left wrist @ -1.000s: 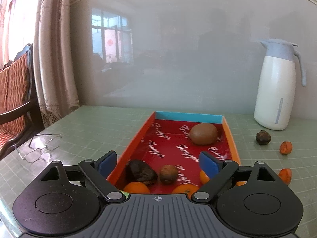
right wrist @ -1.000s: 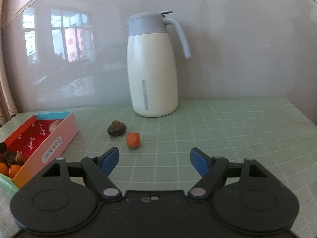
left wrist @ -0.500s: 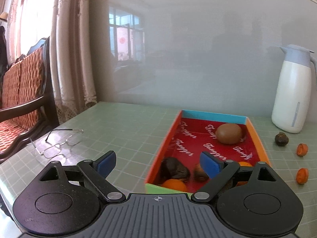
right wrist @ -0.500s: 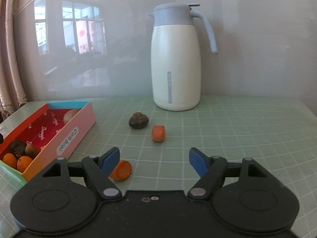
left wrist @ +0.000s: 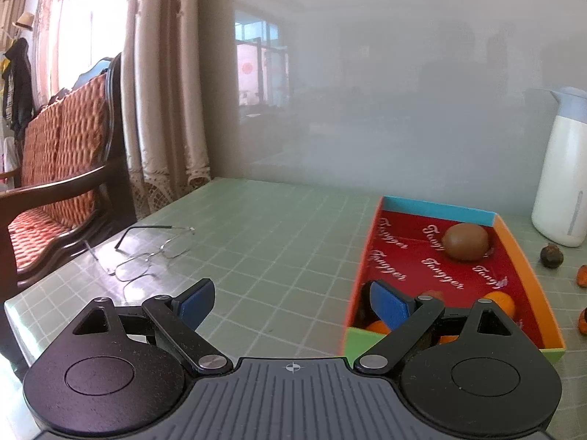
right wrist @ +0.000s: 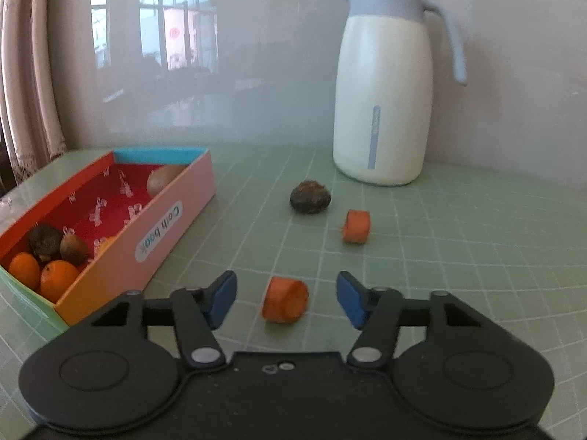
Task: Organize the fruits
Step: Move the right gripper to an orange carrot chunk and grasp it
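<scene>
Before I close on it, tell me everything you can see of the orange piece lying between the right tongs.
The near carrot chunk is a short orange cylinder, apparently cut at both ends, matte and slightly rough. It lies on its side on the green grid mat, one flat face toward the camera's right. It sits between the open fingers of the right tongs, roughly centred, neither blue pad touching it. Nothing else touches it; a second chunk lies farther back.

We note a white thermos jug [right wrist: 383,110] standing on the green gridded table [left wrist: 279,234], wire-framed glasses [left wrist: 146,256] far left of it, a cushioned wooden chair [left wrist: 62,172] beyond those.
</scene>
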Available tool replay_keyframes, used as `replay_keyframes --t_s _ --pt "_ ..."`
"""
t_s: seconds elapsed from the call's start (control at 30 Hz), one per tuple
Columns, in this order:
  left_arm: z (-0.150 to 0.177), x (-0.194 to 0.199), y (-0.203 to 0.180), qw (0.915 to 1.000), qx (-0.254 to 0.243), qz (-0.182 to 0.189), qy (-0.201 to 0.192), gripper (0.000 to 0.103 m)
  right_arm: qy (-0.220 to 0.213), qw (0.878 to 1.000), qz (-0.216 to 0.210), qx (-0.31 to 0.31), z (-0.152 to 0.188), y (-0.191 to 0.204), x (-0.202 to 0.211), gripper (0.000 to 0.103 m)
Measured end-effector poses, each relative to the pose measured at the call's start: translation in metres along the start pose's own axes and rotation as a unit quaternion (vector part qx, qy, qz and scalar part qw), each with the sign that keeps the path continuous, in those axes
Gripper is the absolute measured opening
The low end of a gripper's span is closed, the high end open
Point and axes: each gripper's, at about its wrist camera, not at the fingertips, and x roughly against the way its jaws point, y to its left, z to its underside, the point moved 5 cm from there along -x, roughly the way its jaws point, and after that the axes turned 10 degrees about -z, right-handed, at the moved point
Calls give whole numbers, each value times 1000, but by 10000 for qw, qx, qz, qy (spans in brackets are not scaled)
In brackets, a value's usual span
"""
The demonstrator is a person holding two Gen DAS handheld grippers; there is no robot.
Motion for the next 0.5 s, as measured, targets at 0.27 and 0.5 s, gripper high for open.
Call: replay_keyframes --t_s 0.27,0.5 --pt "3 -6 21 9998 82 -156 49 91 173 9998 65 54 4 7 -13 52" --pt "6 -10 34 9995 148 -250 96 91 376 9992 137 -26 7 4 -23 38"
